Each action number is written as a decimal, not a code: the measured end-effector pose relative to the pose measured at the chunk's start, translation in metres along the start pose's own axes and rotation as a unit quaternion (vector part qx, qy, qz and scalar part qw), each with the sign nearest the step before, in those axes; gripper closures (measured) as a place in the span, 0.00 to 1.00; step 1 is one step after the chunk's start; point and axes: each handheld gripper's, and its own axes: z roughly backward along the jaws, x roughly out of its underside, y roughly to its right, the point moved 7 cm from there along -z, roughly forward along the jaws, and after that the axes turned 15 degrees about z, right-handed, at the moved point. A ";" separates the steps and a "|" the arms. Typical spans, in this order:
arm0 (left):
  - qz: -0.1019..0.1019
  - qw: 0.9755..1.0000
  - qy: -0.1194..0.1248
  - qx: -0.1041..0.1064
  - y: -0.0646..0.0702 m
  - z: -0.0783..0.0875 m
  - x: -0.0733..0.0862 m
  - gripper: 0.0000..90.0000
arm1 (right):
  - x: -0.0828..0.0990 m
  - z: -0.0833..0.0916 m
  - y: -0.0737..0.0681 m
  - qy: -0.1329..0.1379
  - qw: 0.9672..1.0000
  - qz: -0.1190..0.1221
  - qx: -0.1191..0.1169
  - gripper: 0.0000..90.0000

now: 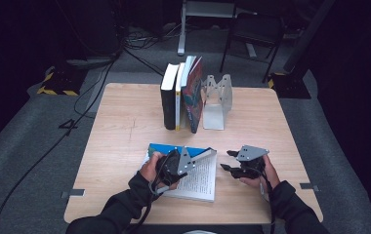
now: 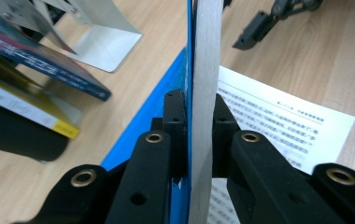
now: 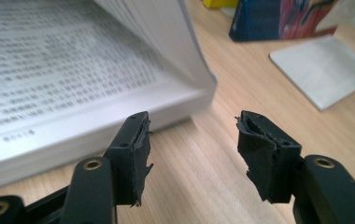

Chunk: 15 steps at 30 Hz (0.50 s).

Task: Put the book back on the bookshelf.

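An open book (image 1: 193,178) is seen lying flat on the near part of the table (image 1: 125,126), in front of the person. Its blue cover (image 1: 174,148) shows at the far edge, and printed pages face up.

The left gripper (image 1: 186,163) is clamped on a lifted section of the book: in the left gripper view a thick block of pages with the blue cover (image 2: 188,70) against it stands on edge between the jaws, and both pads press on it. The lifted section is raised above the printed page (image 2: 278,126) that lies flat on the table.

The right gripper (image 1: 228,161) is held just right of the book, near its right edge, with nothing in it. In the right gripper view the jaws stand apart over bare wood, with the book's page edges (image 3: 185,60) just beyond and to the left of the fingertips. No contact with the book is observed. The pads (image 3: 136,154) look torn and ragged.

At the far middle of the table a row of books (image 1: 181,95) is noted standing upright; the rightmost leans against a metal bookend (image 1: 216,102). The row is well apart from the open book.
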 end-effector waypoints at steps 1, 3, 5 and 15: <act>-0.004 1.000 -0.001 -0.003 -0.002 0.002 -0.001 0.91 | 0.003 -0.002 0.001 -0.003 1.000 -0.009 -0.005 0.49; -0.006 1.000 -0.004 -0.008 -0.004 0.005 -0.003 0.91 | 0.004 -0.007 0.001 -0.005 1.000 -0.017 -0.009 0.49; -0.008 1.000 0.002 -0.013 -0.005 0.008 -0.006 0.91 | 0.004 -0.014 0.001 -0.010 1.000 -0.018 -0.013 0.49; 0.002 1.000 0.026 -0.011 -0.012 0.019 -0.010 0.91 | 0.004 -0.046 -0.005 -0.015 0.999 -0.017 -0.044 0.44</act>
